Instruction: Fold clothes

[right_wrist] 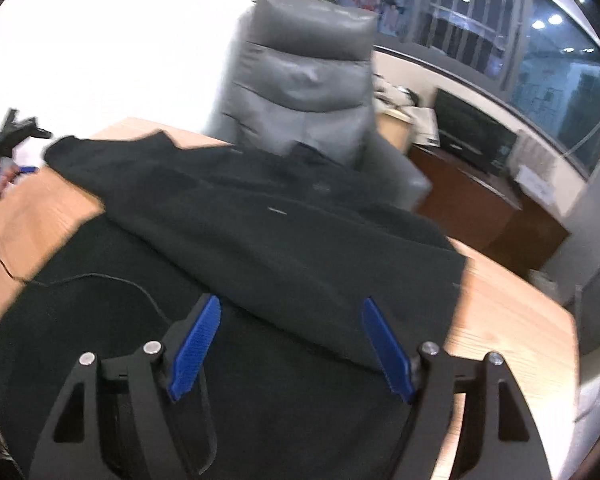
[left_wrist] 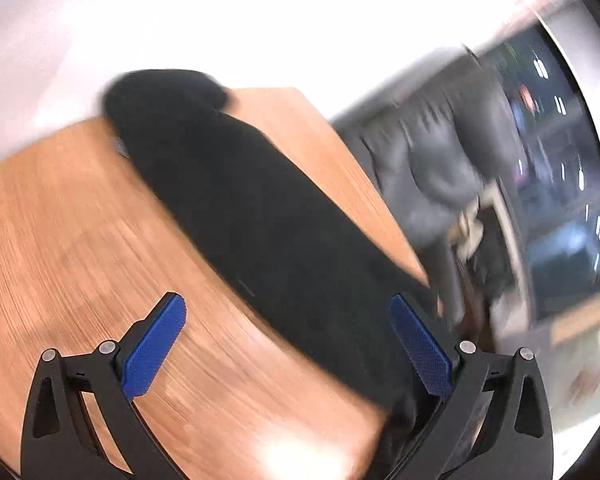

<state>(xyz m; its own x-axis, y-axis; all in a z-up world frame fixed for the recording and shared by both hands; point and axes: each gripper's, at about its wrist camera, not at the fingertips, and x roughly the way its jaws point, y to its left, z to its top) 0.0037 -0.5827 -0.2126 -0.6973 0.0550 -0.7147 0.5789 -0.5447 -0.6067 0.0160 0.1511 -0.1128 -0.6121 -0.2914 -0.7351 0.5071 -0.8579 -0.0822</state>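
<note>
A black garment (right_wrist: 268,232) lies spread on the wooden table (right_wrist: 508,320), one part folded over another. In the left wrist view it (left_wrist: 260,208) runs as a long dark band from the far table edge toward my right finger. My left gripper (left_wrist: 288,312) is open above the table (left_wrist: 80,240), holding nothing; the view is blurred. My right gripper (right_wrist: 292,320) is open just above the near part of the garment, empty. The left gripper (right_wrist: 8,140) also shows at the far left of the right wrist view, in a hand.
A grey leather chair (right_wrist: 300,80) stands at the table's far edge, seen also in the left wrist view (left_wrist: 432,152). A thin black cable (right_wrist: 100,278) crosses the garment and a forearm. A dark cabinet with a monitor (right_wrist: 476,132) stands at the right, under windows.
</note>
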